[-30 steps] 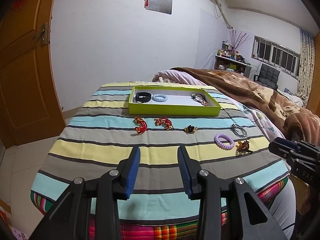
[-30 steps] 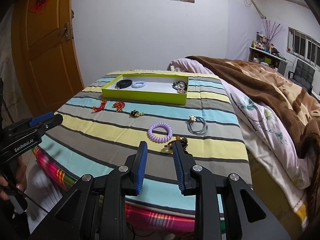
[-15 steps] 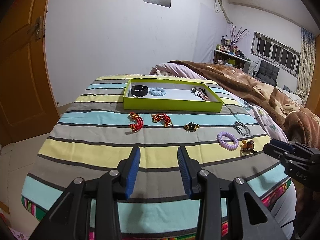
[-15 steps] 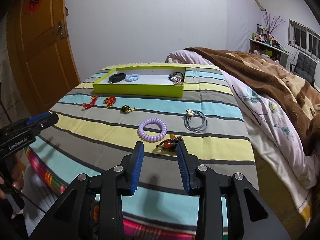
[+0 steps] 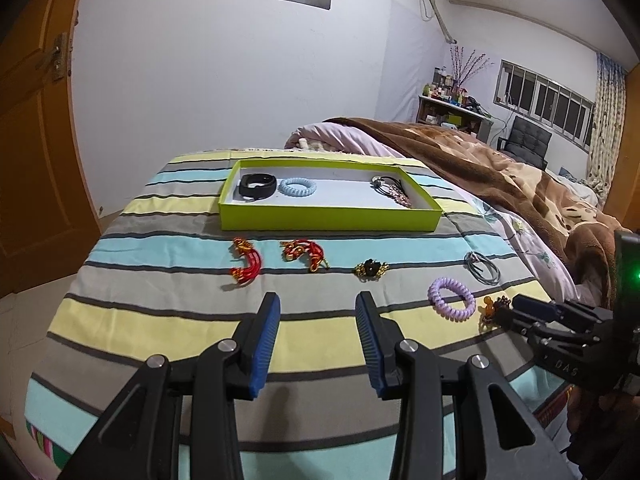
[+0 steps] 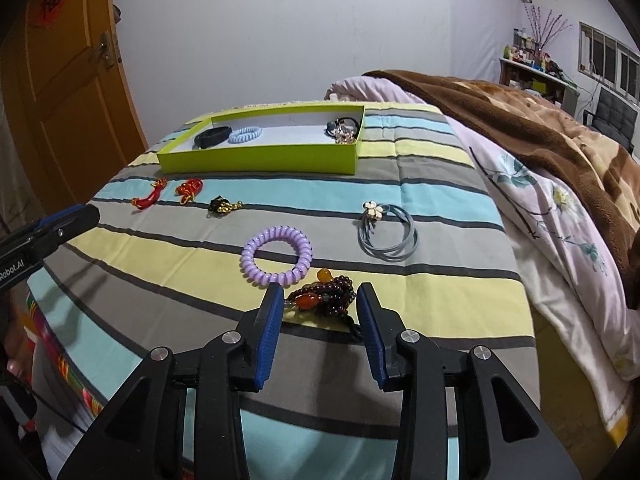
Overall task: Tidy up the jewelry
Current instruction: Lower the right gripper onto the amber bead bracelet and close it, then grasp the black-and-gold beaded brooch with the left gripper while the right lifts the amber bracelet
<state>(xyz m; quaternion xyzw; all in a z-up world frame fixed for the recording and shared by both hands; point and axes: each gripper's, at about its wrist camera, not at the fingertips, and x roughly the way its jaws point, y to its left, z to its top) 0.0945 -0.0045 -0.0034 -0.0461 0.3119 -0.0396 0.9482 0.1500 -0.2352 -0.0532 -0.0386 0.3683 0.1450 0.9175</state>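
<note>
The right gripper (image 6: pixel 318 300) stands spread around the dark beaded bracelet (image 6: pixel 326 296), pads not pressing. The left gripper (image 5: pixel 317 310) hangs spread, empty, the green tray (image 5: pixel 332 220) at twelve o'clock.

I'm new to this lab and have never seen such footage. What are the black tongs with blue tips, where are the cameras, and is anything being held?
There is no robot: a person holds a two-finger gripper in each hand, with a wide-angle camera on each looking along its fingers. One picture comes from the left gripper, the other from the right gripper. Both are open and hold nothing. The right one's jaws have just been opening, and now stand on either side of a dark beaded bracelet. On the striped cloth also lie a purple coil hair tie, grey hair bands, red knot ornaments and a green tray already holding some pieces.
</note>
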